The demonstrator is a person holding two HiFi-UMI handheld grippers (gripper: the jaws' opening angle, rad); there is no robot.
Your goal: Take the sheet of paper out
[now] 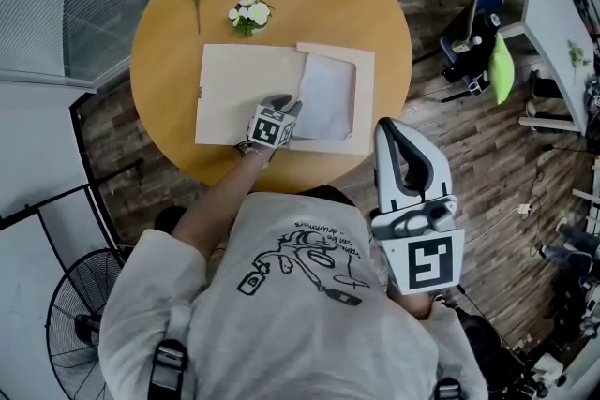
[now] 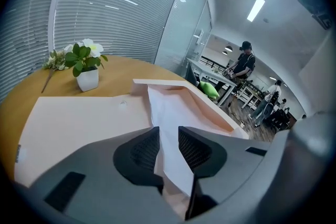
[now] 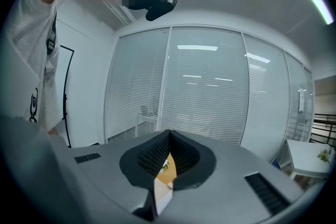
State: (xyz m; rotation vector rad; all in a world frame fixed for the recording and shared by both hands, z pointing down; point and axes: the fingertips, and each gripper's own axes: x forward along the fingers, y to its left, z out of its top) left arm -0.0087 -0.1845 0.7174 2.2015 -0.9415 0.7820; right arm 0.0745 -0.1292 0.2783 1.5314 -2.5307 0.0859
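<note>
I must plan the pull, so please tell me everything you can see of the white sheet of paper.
The sheet of paper is white, thin and plain. It lies partly inside the open beige envelope on the wooden table. Its near edge stands between the left gripper's jaws, which are apart and do not press it.

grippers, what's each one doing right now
Left gripper: open, paper between its jaws, not pinched.
Right gripper: closed, empty.
</note>
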